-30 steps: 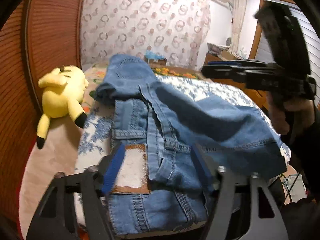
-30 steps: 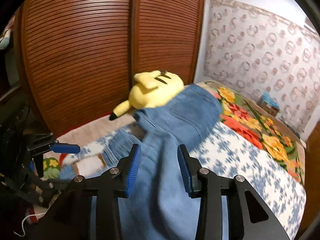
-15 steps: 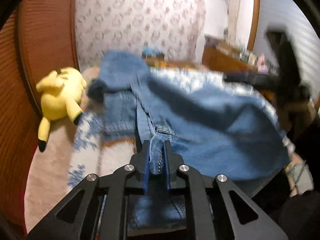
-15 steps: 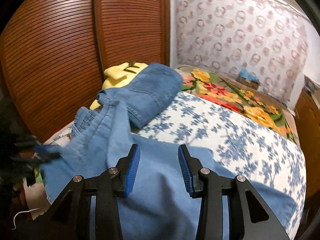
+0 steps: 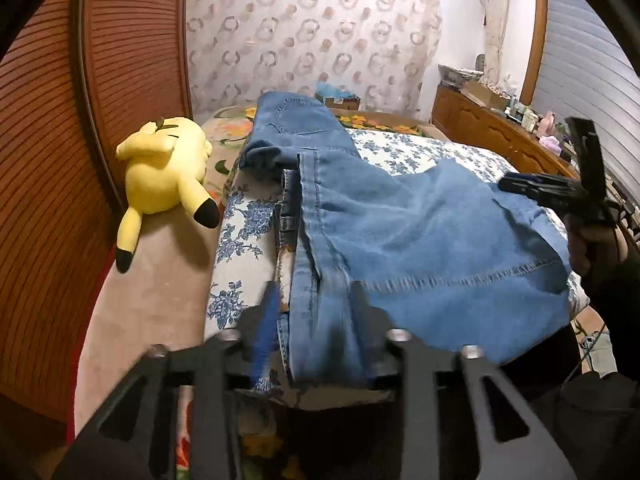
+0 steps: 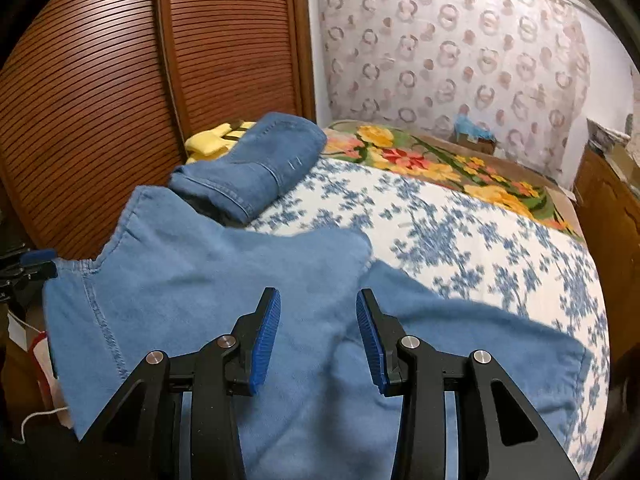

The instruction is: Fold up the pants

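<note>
Fingers of the left gripper [image 5: 314,322] are opening, a denim fold of the pants [image 5: 400,236] lying between them, pads off the cloth. Fingers of the right gripper [image 6: 318,336] stand partly apart above the pants [image 6: 208,280], gripping nothing. Ahead of both pairs the jeans lie spread on the bed [image 6: 460,232], one leg doubled back at the far end. Beyond the left fingers and to their left, a yellow plush toy [image 5: 164,176] lies by the wooden wardrobe [image 5: 48,160].

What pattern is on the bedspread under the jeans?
White with blue flowers on the bedspread, clearest in the right wrist view.
</note>
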